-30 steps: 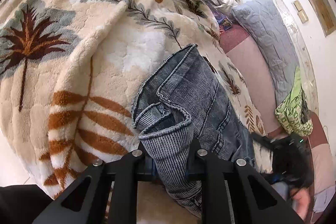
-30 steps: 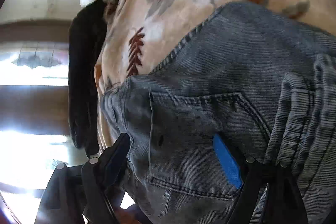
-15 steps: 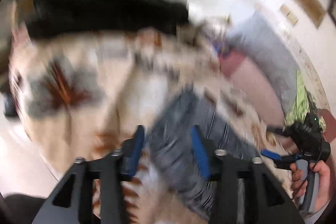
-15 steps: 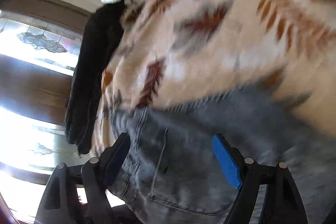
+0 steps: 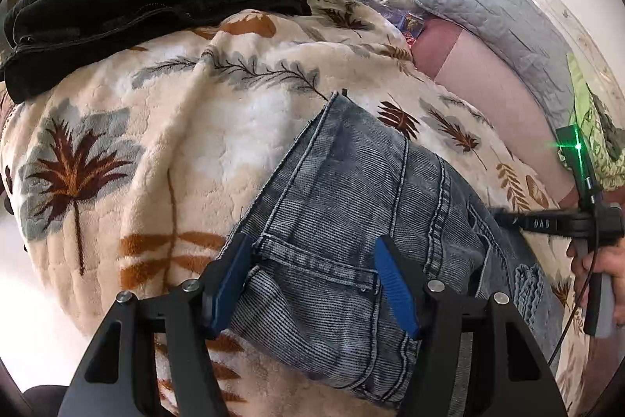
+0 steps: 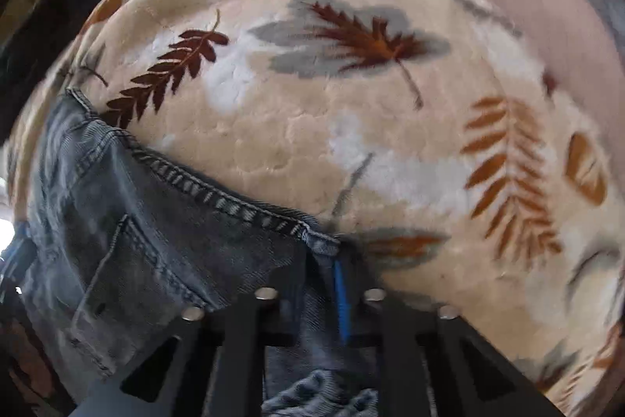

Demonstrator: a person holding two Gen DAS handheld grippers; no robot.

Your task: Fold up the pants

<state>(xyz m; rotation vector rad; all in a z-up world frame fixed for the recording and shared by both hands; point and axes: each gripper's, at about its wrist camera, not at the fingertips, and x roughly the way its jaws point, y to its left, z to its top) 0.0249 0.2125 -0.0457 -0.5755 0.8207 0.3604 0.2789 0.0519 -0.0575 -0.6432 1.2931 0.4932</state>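
Left wrist view: close above folded grey-blue denim pants (image 5: 351, 221), facing headboard wall. Right wrist view: nearer, at pants' edge. Shared: pants, cream leaf-print fleece blanket (image 6: 351, 127).

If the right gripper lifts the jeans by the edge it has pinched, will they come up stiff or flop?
The jeans would probably flop: they lie in soft folds on the blanket. Stacked layers and thick seams suggest some weight, so they may sag from the right gripper. The ribbed denim looks grippy, so slipping seems unlikely. The left gripper is open and gives no support.
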